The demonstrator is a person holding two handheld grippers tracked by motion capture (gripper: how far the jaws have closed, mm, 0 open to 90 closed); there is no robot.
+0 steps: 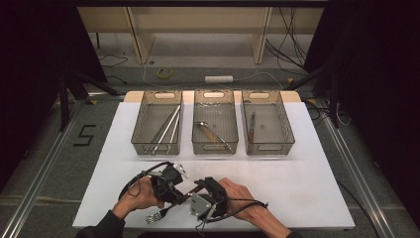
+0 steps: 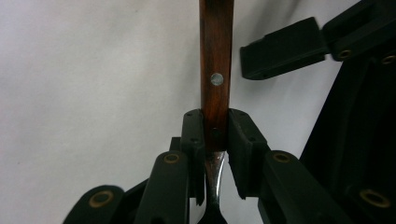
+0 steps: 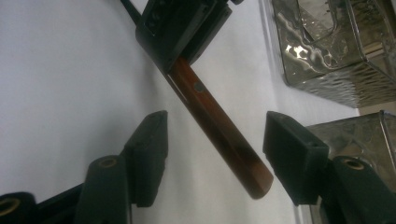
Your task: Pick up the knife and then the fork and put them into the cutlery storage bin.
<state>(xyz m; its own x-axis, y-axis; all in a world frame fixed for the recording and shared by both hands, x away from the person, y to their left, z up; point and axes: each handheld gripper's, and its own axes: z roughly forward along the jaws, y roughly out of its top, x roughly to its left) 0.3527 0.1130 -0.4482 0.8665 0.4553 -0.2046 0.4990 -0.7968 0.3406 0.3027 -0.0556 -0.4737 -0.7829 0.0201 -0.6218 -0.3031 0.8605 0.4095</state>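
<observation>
- The left gripper (image 2: 216, 133) pinches a wooden-handled metal fork (image 2: 215, 70) where handle meets steel, low centre of the high view.
- The right gripper (image 3: 215, 140) stands spread, its jaws flanking the handle's free end without touching.
- Both hands rest low over the white table (image 1: 307, 188); three clear plastic bins (image 1: 214, 144) sit above.

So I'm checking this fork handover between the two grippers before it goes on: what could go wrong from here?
1. The right gripper has its jaws open around the end of the fork's wooden handle, pads not yet touching; closing so near the tip could give a weak, pivoting hold.
2. The left gripper clamps the fork at the handle's metal end. Releasing early might drop it onto the white table.
3. Both grippers crowd together, so the jaws could collide.
</observation>
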